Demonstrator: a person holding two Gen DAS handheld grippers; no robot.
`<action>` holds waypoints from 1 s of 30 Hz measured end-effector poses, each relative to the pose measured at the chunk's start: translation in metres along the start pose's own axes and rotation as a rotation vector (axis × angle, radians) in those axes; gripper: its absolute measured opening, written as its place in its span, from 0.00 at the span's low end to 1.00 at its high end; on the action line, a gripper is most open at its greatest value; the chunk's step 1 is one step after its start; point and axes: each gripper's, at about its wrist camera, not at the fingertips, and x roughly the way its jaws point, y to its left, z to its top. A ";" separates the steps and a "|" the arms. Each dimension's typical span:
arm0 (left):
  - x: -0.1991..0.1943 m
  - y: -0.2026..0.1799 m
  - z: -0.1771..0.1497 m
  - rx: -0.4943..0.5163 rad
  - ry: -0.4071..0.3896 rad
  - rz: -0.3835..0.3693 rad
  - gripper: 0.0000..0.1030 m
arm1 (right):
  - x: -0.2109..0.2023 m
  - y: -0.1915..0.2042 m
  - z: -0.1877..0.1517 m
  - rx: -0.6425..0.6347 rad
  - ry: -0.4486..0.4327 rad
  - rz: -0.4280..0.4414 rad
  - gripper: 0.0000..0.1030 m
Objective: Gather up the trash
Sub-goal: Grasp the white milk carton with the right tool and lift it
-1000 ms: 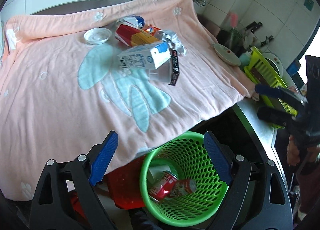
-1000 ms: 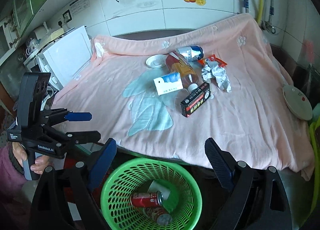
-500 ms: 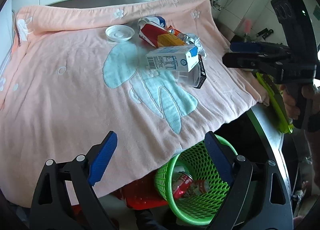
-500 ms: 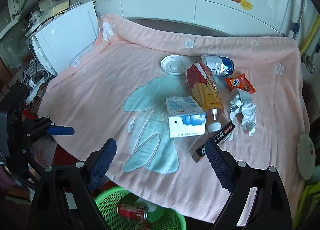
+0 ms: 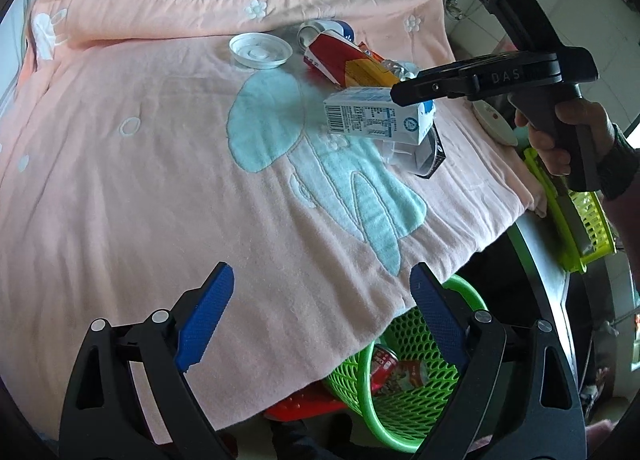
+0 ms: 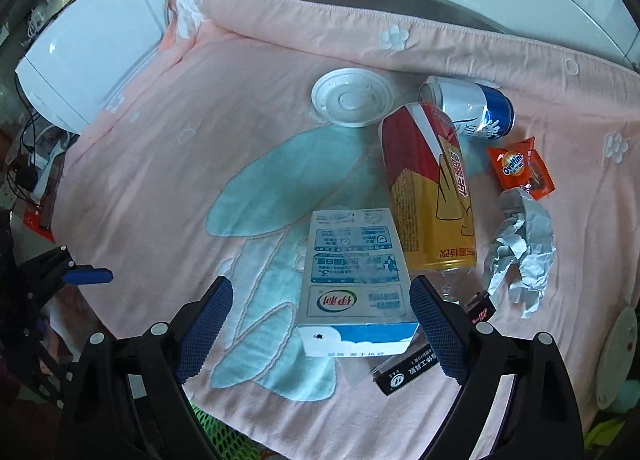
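Note:
Trash lies on a pink towel [image 6: 200, 180]: a blue-and-white milk carton [image 6: 352, 280], a red-and-yellow bottle [image 6: 428, 196], a blue-and-white can [image 6: 472, 108], a white lid [image 6: 352, 98], an orange wrapper [image 6: 520, 168], crumpled foil [image 6: 520, 248] and a black box [image 6: 412, 368]. My right gripper [image 6: 320, 296] is open and points down over the carton, which lies between its fingers, nearer the right one. My left gripper [image 5: 322, 292] is open over the towel's front part, nothing between its fingers. The green basket [image 5: 420, 360] below the towel's edge holds red cans.
A white appliance [image 6: 92, 60] stands left of the towel. A yellow-green rack [image 5: 576, 220] and a white dish [image 6: 618, 356] sit to the right. A red stool [image 5: 304, 404] is under the basket. A tiled wall runs behind.
My right gripper has swung from above the basket to over the milk carton. My left gripper has shifted from the basket onto the towel's front part. Both stay open.

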 end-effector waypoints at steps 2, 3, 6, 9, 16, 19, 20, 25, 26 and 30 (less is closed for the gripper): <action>0.003 0.004 0.003 -0.001 0.003 0.001 0.86 | 0.008 -0.003 0.004 -0.006 0.025 -0.008 0.84; 0.004 0.006 0.004 -0.002 0.004 0.001 0.86 | 0.011 -0.005 0.005 -0.006 0.034 -0.006 0.84; 0.008 0.012 0.008 -0.011 0.008 -0.001 0.86 | 0.021 -0.010 0.010 -0.003 0.061 0.006 0.84; 0.011 0.016 0.010 -0.018 0.010 -0.005 0.86 | 0.029 -0.012 0.014 -0.008 0.085 0.015 0.84; 0.017 0.021 0.011 -0.019 0.024 -0.010 0.86 | 0.044 -0.008 0.018 -0.039 0.133 0.023 0.84; 0.019 0.022 0.011 -0.021 0.026 -0.012 0.86 | 0.051 -0.008 0.020 -0.046 0.151 0.021 0.84; 0.020 0.022 0.011 -0.021 0.027 -0.012 0.86 | 0.053 -0.008 0.020 -0.044 0.155 0.021 0.83; 0.023 0.021 0.012 -0.011 0.030 -0.004 0.86 | 0.060 -0.012 0.019 -0.015 0.171 0.017 0.64; 0.023 0.021 0.012 -0.010 0.030 -0.003 0.86 | 0.061 -0.011 0.018 -0.009 0.171 0.017 0.63; 0.025 0.016 0.017 0.005 0.027 0.005 0.86 | 0.052 -0.010 0.011 0.012 0.134 0.027 0.60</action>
